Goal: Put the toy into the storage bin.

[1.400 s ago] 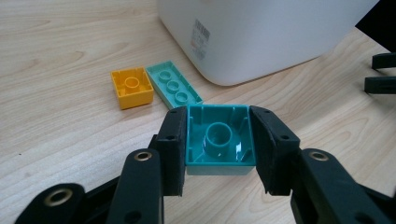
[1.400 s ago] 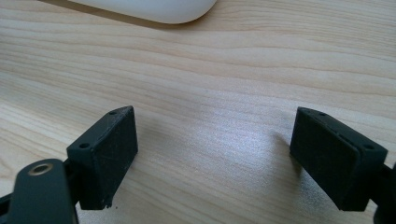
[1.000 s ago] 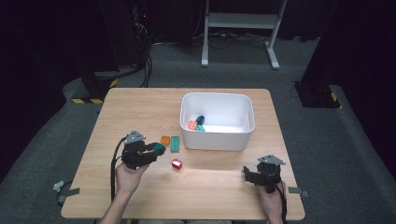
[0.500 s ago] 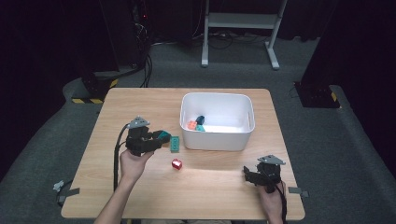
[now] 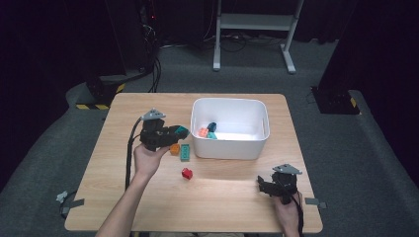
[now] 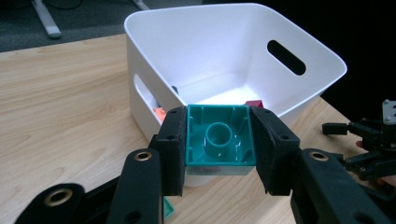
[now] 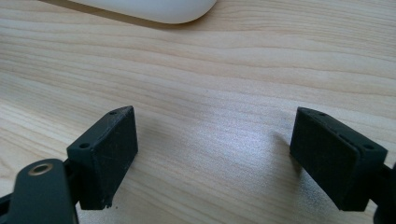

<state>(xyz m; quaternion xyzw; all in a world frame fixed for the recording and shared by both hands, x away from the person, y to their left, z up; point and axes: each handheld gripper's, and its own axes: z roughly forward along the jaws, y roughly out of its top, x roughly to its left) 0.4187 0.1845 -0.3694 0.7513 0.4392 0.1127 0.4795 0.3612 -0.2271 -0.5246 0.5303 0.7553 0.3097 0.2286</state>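
A teal brick is clamped between the two pads of the left gripper, hollow underside toward the gripper's camera, and is carried above the table just short of the near wall of the white bin.

Risks judged from this position:
- If the jaws are released before the rim is cleared, the brick can be expected to strike the wall and fall outside, onto the orange brick and green brick lying beneath.
- If the approach is kept too low, the light bin may be pushed across the table.
- The grip is taken on smooth side walls only; a jolt may rotate the brick.

From the left gripper, the bin opening lies at 3 o'clock in the high view. The red brick lies at 5 o'clock. The right gripper rests with jaws spread wide and empty.
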